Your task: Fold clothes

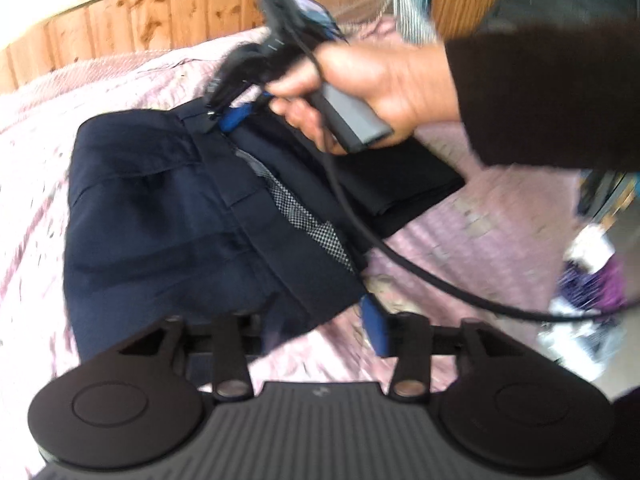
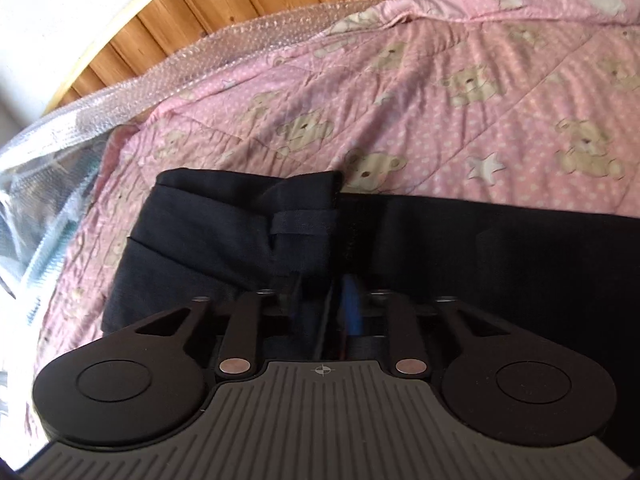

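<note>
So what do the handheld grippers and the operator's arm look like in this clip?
Each gripper has a ribbed dark grey body with two round black discs and black linkage bars on copper-coloured pivots. Fingers are blue-padded. The right gripper has a grey handle and a black cable. The right hand is bare, with a dark sleeve.

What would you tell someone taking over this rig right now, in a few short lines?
Left gripper: fingers spread, low over the near waist edge of the navy trousers; whether it grips cloth cannot be told.
Right gripper: at the far waistband by a belt loop; cloth lies between its fingers, but closure cannot be told. In the left view the right hand holds it there.
Things: trousers lie on the pink teddy-bear quilt, waist bunched, legs running off to the right.
Done: trousers appear doubled, leg on leg.
Left: probably square the waist, then fold lengthwise into a compact stack.
</note>
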`<state>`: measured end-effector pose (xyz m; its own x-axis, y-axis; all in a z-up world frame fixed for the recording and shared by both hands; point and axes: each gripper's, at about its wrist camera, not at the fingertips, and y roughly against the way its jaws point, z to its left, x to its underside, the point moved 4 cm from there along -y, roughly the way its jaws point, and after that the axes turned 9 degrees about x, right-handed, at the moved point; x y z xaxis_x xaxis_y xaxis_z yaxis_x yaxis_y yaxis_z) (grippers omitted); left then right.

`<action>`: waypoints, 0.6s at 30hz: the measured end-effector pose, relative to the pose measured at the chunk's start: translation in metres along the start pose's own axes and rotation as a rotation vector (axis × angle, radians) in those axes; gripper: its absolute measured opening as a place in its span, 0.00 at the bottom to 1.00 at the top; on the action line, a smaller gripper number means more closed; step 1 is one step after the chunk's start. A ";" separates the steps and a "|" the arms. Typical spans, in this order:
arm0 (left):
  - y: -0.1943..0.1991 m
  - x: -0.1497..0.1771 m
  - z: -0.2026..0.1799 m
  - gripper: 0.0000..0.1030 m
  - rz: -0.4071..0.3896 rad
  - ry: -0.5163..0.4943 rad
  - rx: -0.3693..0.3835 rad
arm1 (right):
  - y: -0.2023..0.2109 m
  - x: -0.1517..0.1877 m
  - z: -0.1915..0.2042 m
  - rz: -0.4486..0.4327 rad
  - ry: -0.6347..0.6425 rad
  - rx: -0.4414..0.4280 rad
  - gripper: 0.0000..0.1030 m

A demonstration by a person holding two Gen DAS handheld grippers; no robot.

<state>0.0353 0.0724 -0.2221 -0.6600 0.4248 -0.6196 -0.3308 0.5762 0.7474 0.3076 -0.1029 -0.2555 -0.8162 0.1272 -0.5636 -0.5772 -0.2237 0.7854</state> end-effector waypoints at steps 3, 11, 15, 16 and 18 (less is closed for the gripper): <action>0.029 -0.003 0.019 0.46 -0.022 0.061 0.033 | 0.028 -0.002 0.000 -0.066 0.009 0.050 0.34; 0.030 -0.081 0.147 0.46 -0.228 0.302 -0.096 | 0.082 0.044 0.074 -0.119 0.235 -0.012 0.34; -0.017 -0.133 0.206 0.45 -0.249 0.394 -0.083 | 0.066 0.061 0.099 -0.096 0.363 0.030 0.32; -0.028 -0.141 0.217 0.45 -0.248 0.413 -0.073 | 0.061 0.062 0.100 -0.083 0.379 0.041 0.32; -0.051 -0.152 0.235 0.45 -0.230 0.454 -0.027 | 0.051 0.068 0.101 -0.046 0.416 0.072 0.32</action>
<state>0.3108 0.1430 -0.2222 -0.7925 -0.0609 -0.6068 -0.5157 0.5980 0.6136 0.2204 -0.0078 -0.2281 -0.7178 -0.2687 -0.6423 -0.6252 -0.1573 0.7645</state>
